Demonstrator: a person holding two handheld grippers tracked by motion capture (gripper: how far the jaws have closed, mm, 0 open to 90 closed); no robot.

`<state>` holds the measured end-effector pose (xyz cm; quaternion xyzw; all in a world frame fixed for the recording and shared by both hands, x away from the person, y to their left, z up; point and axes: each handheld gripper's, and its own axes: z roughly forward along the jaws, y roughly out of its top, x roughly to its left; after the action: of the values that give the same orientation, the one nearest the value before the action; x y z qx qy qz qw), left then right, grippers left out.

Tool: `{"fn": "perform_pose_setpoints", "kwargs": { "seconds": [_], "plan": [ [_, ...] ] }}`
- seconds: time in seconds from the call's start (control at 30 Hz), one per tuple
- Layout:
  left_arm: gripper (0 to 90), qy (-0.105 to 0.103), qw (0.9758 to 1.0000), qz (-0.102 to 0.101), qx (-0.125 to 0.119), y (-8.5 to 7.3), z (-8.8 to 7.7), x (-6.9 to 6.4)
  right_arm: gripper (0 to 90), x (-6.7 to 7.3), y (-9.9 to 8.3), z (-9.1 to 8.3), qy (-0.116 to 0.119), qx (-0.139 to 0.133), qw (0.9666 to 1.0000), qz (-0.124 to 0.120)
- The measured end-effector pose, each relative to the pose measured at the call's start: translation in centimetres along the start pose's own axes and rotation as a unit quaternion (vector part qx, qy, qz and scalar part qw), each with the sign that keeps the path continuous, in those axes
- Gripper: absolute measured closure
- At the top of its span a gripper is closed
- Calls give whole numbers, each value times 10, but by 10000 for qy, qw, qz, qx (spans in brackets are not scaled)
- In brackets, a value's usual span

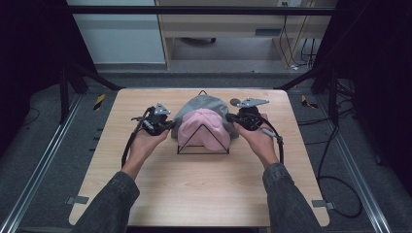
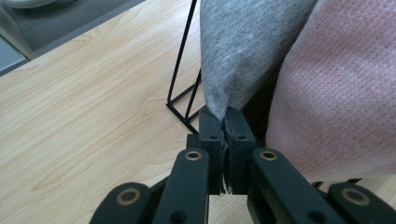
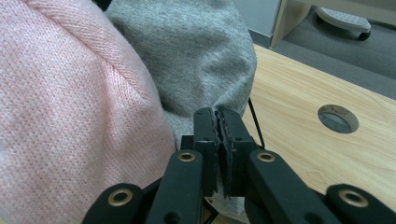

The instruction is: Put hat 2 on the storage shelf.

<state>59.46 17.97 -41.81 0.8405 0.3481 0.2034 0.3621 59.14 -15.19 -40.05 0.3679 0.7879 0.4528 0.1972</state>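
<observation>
Both claws, left and right, pinch the grey cloth's edges tightly.

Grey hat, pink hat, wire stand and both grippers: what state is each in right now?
grey hat: draped on the stand behind the pink one, edge pinched at both sides.
pink hat: draped on the stand, in front, not gripped.
wire stand: upright on the table.
left gripper: shut on grey hat.
right gripper: shut on grey hat.

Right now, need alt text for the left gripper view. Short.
The left gripper is shut on the lower edge of a grey hat that hangs on a black wire stand. A pink knit hat sits at the right, and the light wooden table spreads to the left.
</observation>
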Motion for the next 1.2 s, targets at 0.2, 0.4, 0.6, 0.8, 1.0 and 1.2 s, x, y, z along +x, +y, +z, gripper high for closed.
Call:
{"fn": "perform_pose_setpoints", "kwargs": {
  "seconds": [0.2, 0.4, 0.6, 0.8, 1.0, 1.2],
  "plan": [
    [711, 145, 9997, -110, -148, -5, -3, -1, 661, 1, 0, -5, -108, -7, 9999, 30],
    [529, 315, 9986, -297, -297, -10, -21, 1, 411, 5, -3, -27, -368, -74, 9993, -9],
    [427, 539, 9982, -154, -218, -16, -38, 0, 303, -1, -13, -52, -834, -79, 9965, -44],
    [261, 424, 9989, -174, 97, -41, -46, -7, 235, -3, -34, -67, -956, 38, 9952, 222],
    [126, 231, 9988, -343, 267, -83, -54, -11, 158, 10, -73, -74, -1079, 208, 9929, 452],
    [88, 200, 9979, -516, 341, -114, -68, -8, 95, 21, -118, -71, -1119, 688, 9899, 540]
  ]
}}
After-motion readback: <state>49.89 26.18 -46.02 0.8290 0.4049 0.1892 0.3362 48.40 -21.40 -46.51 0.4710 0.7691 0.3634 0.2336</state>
